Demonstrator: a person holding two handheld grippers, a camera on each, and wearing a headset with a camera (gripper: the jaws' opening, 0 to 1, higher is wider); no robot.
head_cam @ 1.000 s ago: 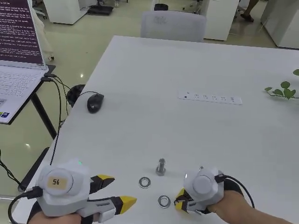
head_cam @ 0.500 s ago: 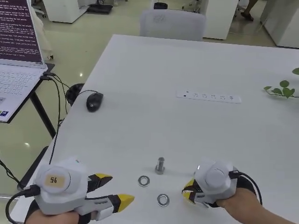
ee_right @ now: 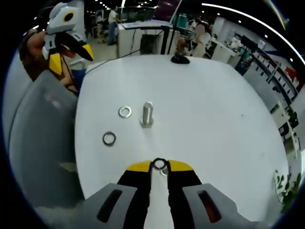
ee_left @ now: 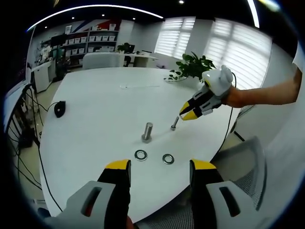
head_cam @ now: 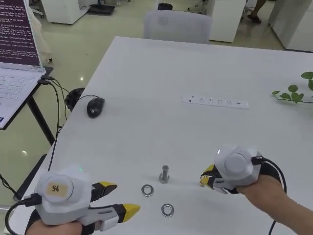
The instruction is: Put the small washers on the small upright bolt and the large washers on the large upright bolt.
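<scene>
Small silver metal washer (ee_right: 158, 165) sits pinched in the almost closed yellow-tipped right gripper (ee_left: 187, 114), which hovers at 1 o'clock of the small upright steel bolt (ee_left: 175, 123). The left gripper (ee_left: 159, 167) hangs wide open and empty. Next move, as I judge it: centre the washer's hole over that bolt, then release.

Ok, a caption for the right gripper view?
Right gripper pinching a small washer, large upright bolt and two loose washers ahead on the table.

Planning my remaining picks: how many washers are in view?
3. One washer lies flat beside the large bolt, a second washer flat nearer the table edge, a third washer pinched in the right gripper. More may hide under that gripper.
</scene>
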